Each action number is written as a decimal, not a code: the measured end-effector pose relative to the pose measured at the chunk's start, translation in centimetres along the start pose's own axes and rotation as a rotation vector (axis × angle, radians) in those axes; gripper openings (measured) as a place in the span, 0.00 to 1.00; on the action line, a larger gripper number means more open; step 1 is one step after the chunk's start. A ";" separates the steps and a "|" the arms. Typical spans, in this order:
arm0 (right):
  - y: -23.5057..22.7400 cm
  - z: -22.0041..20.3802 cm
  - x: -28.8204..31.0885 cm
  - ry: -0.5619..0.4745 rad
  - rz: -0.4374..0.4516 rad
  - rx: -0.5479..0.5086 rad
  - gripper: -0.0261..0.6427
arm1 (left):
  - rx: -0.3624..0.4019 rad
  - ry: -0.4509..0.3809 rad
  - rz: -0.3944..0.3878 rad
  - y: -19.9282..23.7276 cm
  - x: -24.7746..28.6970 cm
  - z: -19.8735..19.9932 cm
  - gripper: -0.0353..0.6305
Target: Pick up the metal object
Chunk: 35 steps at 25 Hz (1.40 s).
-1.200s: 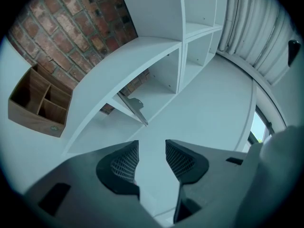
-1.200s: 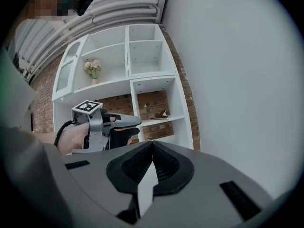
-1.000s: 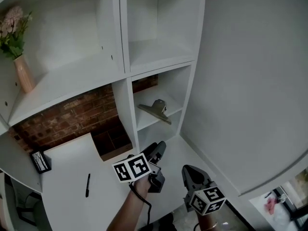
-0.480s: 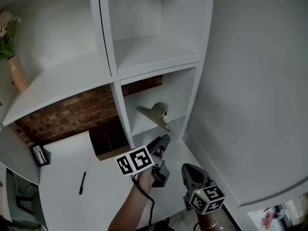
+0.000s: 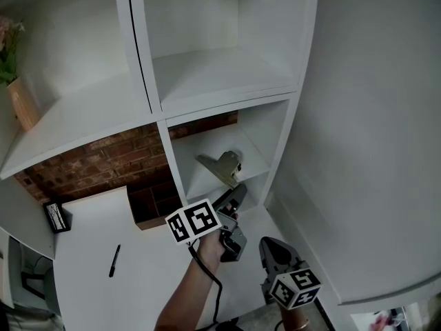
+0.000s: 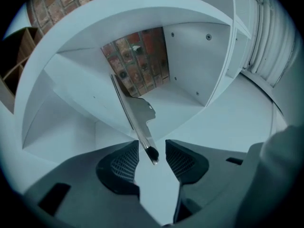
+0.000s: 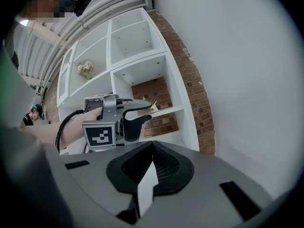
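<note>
Brick (image 5: 207, 124) behind metal obj (image 5: 222, 165), pen (image 5: 114, 261) on desk (image 5: 83, 281)

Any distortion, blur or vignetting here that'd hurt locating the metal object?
Left gripper view: heavy fisheye, the shelf edges bow, corners vignette to black; the metal object is sharp, its tip between the open jaws of the left gripper. Right gripper view: same fisheye and dark rim. Head view: milder bending, slightly soft, dim along the bottom.

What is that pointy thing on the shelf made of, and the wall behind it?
The clip looks like metal: thin, flat and grey, with a dull sheen. The back wall looks like brick: reddish blocks with pale joints, rough and matt.
</note>
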State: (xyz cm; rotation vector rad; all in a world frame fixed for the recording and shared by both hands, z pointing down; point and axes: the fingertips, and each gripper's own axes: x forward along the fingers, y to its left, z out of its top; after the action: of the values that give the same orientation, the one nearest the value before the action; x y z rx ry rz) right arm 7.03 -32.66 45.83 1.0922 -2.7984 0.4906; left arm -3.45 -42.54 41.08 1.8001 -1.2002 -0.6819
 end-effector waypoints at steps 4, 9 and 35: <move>-0.4 -0.2 0.4 0.010 0.011 0.004 0.05 | -0.053 -0.010 -0.015 0.3 1.1 0.4 0.29; -1.0 -0.3 1.0 0.018 0.017 0.009 0.05 | -0.090 -0.010 -0.004 1.0 1.8 0.5 0.25; -1.3 -0.4 0.0 0.020 0.009 0.003 0.05 | -0.001 -0.009 -0.074 -0.4 -0.3 -1.6 0.15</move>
State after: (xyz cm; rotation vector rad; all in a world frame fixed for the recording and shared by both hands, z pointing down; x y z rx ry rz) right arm 7.91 -33.43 46.50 1.0695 -2.7878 0.5034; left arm -2.11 -41.61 41.58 1.8505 -1.1437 -0.7335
